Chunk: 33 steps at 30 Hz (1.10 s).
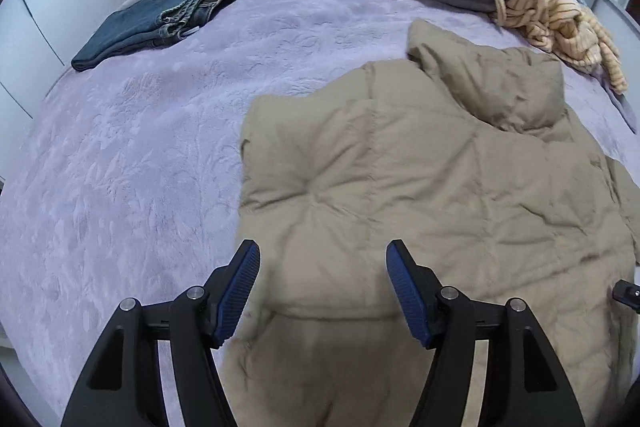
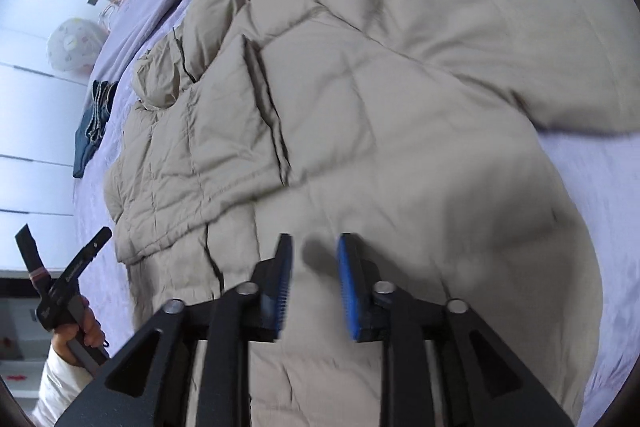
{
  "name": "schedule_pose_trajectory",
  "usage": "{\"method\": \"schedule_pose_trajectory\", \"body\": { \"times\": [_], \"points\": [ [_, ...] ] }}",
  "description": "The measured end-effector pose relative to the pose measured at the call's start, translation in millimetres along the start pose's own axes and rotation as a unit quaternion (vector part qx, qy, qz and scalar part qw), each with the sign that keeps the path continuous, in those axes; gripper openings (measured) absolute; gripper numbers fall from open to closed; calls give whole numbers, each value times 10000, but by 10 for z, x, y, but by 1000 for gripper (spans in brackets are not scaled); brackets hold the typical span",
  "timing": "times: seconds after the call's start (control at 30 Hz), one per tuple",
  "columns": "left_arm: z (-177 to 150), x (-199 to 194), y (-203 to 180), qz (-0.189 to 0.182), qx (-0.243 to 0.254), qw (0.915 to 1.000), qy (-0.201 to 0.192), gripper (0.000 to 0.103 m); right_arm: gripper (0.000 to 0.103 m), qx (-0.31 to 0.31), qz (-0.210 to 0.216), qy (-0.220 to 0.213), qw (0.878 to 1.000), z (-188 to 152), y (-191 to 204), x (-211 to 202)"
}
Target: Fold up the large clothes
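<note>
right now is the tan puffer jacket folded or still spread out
Partly folded: the tan puffer jacket has one side panel turned over its middle, while a sleeve lies out on the lilac bedspread.

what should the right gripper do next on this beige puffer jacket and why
Probably reach for the sleeve sticking out to the side and fold it across the jacket. Both the right gripper and the left gripper are open and empty, and one side already lies folded over.
</note>
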<state>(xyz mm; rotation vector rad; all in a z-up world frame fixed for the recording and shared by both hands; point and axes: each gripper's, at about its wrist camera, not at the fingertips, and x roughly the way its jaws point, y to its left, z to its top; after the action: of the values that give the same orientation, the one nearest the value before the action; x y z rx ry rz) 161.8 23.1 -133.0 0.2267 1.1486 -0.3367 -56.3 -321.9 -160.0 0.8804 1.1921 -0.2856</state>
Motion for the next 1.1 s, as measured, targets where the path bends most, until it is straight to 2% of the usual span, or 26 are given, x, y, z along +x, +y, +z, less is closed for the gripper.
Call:
{"method": "schedule_pose_trajectory", "body": {
  "times": [0.03, 0.17, 0.23, 0.27, 0.33, 0.47, 0.67, 0.7, 0.73, 0.77, 0.93, 1.0, 1.1],
  "points": [
    [-67, -68, -77, -67, 30, 10000, 38, 67, 42, 67, 11, 7, 10000, -69, -34, -43],
    [-321, -301, -436, -250, 217, 9990, 298, 68, 42, 360, 119, 68, 9993, -341, -181, -183],
    [-450, -420, -612, -360, 278, 9983, 366, 68, 47, 525, 198, 85, 9984, -459, -263, -263],
    [-504, -470, -695, -407, 316, 9978, 408, 82, 51, 581, 219, 78, 9980, -517, -305, -311],
    [-602, -590, -845, -409, 378, 9978, 347, 99, 55, 643, 244, 41, 9976, -601, -357, -392],
    [-713, -789, -1169, -432, 607, 9967, 336, 99, 63, 743, 327, -21, 9967, -717, -508, -551],
    [-777, -945, -1615, -222, 840, 9951, 477, 99, 66, 822, 512, -31, 9953, -741, -738, -713],
    [-783, -966, -1677, -230, 861, 9948, 483, 99, 69, 827, 551, -45, 9950, -728, -778, -754],
    [-784, -993, -1744, -254, 863, 9947, 500, 99, 78, 823, 587, -60, 9949, -709, -813, -792],
    [-781, -1015, -1796, -280, 859, 9945, 522, 99, 80, 815, 634, -86, 9946, -688, -848, -838],
    [-755, -1113, -2126, -295, 869, 9942, 556, 99, 81, 756, 832, -192, 9935, -535, -1023, -1023],
    [-742, -1138, -2255, -253, 917, 9940, 535, 99, 89, 777, 901, -209, 9927, -468, -1100, -1067],
    [-712, -1174, -2427, -196, 961, 9938, 530, 99, 89, 804, 1026, -288, 9911, -362, -1232, -1134]
  ]
}}
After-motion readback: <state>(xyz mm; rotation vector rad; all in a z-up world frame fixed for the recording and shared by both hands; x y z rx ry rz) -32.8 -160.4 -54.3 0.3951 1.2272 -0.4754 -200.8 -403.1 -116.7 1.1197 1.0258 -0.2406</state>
